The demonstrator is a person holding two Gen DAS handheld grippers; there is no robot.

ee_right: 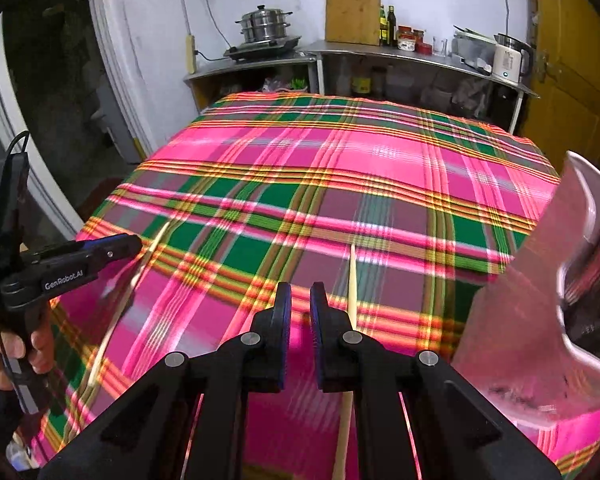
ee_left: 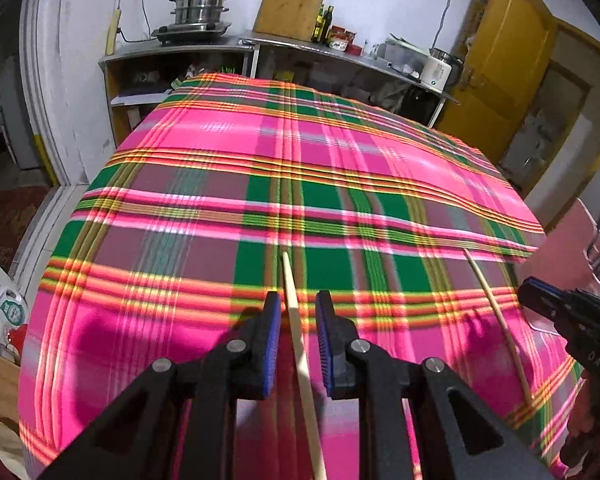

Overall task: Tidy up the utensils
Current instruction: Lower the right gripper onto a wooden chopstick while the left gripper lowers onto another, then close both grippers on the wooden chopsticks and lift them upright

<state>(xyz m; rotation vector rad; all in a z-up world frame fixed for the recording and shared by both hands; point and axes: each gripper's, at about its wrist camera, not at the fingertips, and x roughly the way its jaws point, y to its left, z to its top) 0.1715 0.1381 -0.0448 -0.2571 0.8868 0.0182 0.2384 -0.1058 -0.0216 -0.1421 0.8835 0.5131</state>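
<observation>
Two pale wooden chopsticks lie on a pink and green plaid tablecloth. In the left wrist view one chopstick runs between my open left gripper's blue-padded fingers without touching either pad. The second chopstick lies to the right, next to my right gripper. In the right wrist view my right gripper has a narrow gap between its fingers and holds nothing. A chopstick lies just right of its right finger. The other chopstick lies at the left beside my left gripper.
A pink plastic tray or chair stands at the table's right edge. Behind the table is a metal counter with a steamer pot, a wooden cutting board, bottles and a white kettle. A yellow door is at the right.
</observation>
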